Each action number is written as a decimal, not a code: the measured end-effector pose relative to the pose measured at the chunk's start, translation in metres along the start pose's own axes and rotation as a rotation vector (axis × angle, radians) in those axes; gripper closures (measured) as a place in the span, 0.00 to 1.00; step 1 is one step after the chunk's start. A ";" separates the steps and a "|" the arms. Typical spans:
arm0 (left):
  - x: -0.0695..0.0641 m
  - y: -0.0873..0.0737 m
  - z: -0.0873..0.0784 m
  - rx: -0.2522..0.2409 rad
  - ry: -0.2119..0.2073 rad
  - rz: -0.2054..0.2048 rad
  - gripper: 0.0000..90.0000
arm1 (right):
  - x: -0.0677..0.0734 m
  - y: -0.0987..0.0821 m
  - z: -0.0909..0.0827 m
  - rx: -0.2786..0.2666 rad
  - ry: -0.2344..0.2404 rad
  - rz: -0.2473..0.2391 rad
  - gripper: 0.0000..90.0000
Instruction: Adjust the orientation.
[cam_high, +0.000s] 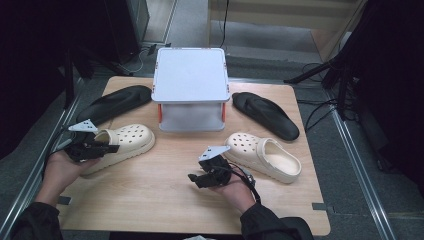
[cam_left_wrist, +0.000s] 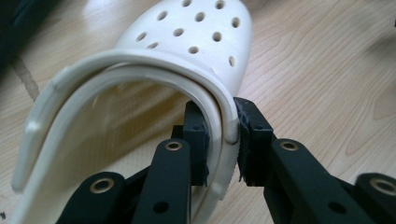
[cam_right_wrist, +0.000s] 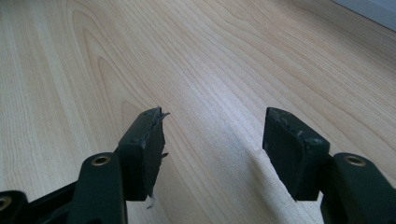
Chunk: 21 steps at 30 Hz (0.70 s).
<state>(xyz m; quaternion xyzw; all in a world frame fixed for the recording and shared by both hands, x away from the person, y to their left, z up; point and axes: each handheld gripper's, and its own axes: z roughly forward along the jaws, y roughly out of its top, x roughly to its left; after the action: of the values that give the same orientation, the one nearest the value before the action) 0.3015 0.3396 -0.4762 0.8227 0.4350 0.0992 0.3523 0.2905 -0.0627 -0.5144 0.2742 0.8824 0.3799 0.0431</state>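
A cream perforated clog (cam_high: 125, 140) lies at the left of the wooden table (cam_high: 165, 200). My left gripper (cam_high: 107, 148) reaches its heel end from the left. In the left gripper view the two black jaws pinch the clog's (cam_left_wrist: 196, 42) rim and folded strap between them, so the left gripper (cam_left_wrist: 223, 126) is shut on it. A second cream clog (cam_high: 265, 155) lies at the right. My right gripper (cam_high: 195, 177) is just left of that clog, apart from it. Its jaws stand open over bare wood in the right gripper view (cam_right_wrist: 215, 135).
A pale grey lidded box (cam_high: 190, 87) stands at the back middle. One black slipper (cam_high: 117, 102) lies to its left and another (cam_high: 267, 114) to its right. Tripod legs and cables sit on the floor beyond the right edge.
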 end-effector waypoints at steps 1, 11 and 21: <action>0.000 0.001 0.000 0.003 0.001 -0.001 0.86 | 0.000 0.000 0.000 0.000 0.000 -0.001 0.43; -0.010 0.008 -0.007 -0.011 0.018 -0.012 0.87 | -0.001 0.000 -0.003 -0.012 0.008 0.009 0.43; -0.044 0.022 -0.014 -0.038 -0.011 0.008 0.86 | -0.003 -0.002 -0.010 -0.019 -0.012 0.028 0.43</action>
<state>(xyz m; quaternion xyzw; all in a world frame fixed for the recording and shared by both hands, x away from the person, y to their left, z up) 0.2826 0.3032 -0.4453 0.8183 0.4277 0.1044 0.3696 0.2890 -0.0715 -0.5094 0.2882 0.8746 0.3872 0.0457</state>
